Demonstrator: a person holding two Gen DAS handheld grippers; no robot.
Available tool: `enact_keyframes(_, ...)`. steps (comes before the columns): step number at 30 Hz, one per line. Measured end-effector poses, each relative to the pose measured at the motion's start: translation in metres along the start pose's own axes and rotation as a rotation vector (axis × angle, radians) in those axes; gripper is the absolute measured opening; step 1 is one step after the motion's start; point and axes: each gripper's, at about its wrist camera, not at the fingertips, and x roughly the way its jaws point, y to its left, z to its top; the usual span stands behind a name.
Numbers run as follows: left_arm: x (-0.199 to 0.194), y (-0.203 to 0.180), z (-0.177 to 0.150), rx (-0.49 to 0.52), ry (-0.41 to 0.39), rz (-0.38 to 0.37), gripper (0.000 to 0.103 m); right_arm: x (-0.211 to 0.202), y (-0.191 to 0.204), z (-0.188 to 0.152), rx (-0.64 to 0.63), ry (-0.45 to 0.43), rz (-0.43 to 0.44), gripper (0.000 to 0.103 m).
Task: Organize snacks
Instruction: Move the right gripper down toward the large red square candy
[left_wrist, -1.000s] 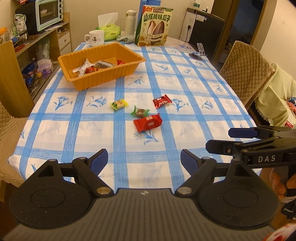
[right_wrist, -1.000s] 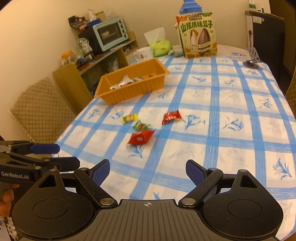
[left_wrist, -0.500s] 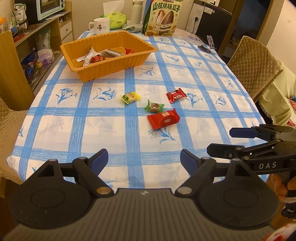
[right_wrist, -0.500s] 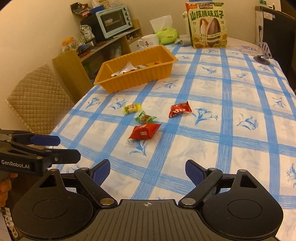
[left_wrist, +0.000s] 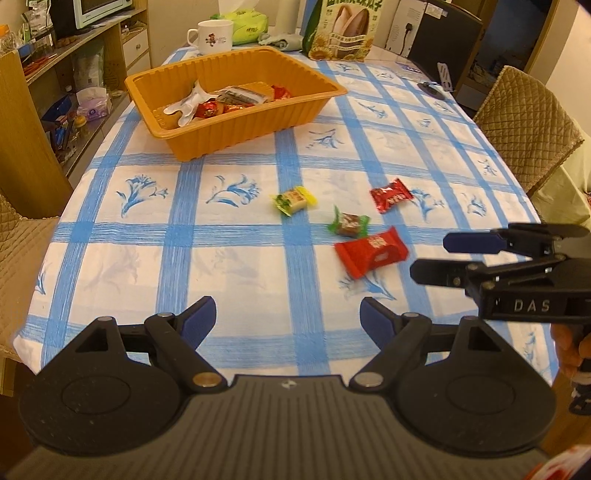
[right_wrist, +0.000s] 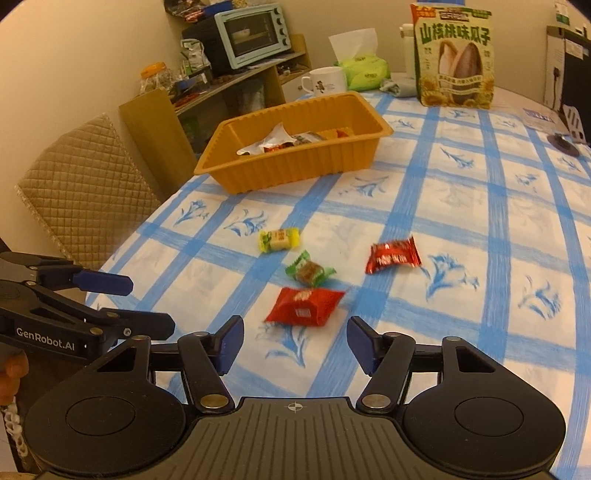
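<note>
— Where do your two tools stand?

— Your left gripper (left_wrist: 288, 317) hangs above the near edge of the table (left_wrist: 229, 258) with its tongs spread wide and nothing between them; your right gripper (right_wrist: 295, 339) sits low over the near part of the cloth, tongs likewise apart and empty, with the large red snack packet (right_wrist: 304, 306) lying just beyond its tips.

— And the loose snacks?

— Four lie on the blue-checked cloth, near each other but apart; the large red packet is nearest to you, the green-wrapped candy (right_wrist: 310, 272) just beyond it, the yellow-wrapped candy (right_wrist: 279, 239) farther and to the left, the small red packet (right_wrist: 392, 255) to the right.

— The container?

— The orange tray (left_wrist: 258, 122) stands on the far left part of the table, well apart from the loose four; it holds several wrapped snacks already — red ones and a white wrapper among them.

— Anything behind it?

— A white mug (right_wrist: 325, 82), a green tissue pack (right_wrist: 364, 70) and a tall bag of sunflower seeds (right_wrist: 454, 59) stand upright at the far end.
</note>
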Motion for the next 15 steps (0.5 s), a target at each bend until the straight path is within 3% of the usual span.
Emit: enact_keyframes(15,0.030,0.022,0.021,-0.010,0.025,0.003,0.083,0.069,-0.012,0.031,-0.035,0.066,0.031,0.055)
